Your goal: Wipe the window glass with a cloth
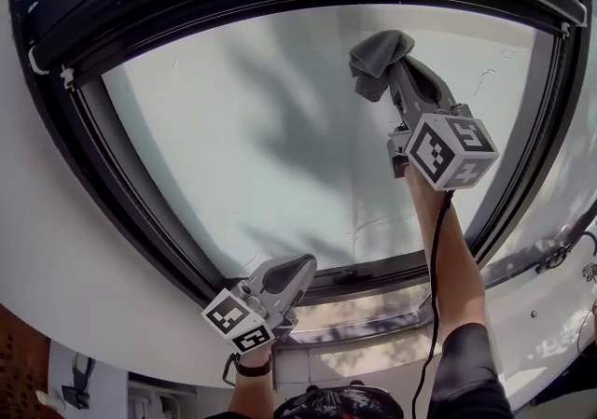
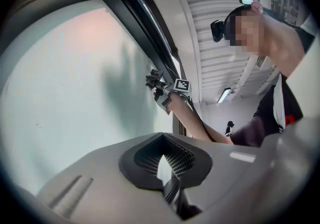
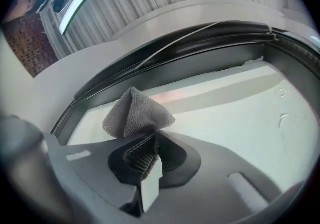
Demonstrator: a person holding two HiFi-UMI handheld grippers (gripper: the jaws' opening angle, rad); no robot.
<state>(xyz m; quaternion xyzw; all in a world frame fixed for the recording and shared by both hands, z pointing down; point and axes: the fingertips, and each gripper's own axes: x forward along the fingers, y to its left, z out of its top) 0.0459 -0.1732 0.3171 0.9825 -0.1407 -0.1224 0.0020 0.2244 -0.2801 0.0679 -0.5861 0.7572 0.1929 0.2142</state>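
Observation:
A frosted window pane point(image 1: 280, 137) in a black frame point(image 1: 112, 174) fills the head view. My right gripper point(image 1: 396, 62) is raised to the pane's upper right, shut on a grey cloth point(image 1: 376, 61) that bunches against the glass. In the right gripper view the cloth point(image 3: 136, 114) sticks out in a peak from the closed jaws, just below the top frame. My left gripper point(image 1: 297, 270) hangs low at the pane's bottom edge, jaws closed with nothing between them. From the left gripper view the right gripper point(image 2: 161, 88) and cloth point(image 2: 153, 78) show against the glass point(image 2: 65, 93).
White wall point(image 1: 65, 258) surrounds the window. A dark sill point(image 1: 373, 272) runs under the pane, with a hinge arm point(image 1: 560, 254) at lower right. The right gripper's cable point(image 1: 435, 268) trails down along the forearm. The person's arm and torso point(image 2: 270, 113) fill the left gripper view's right side.

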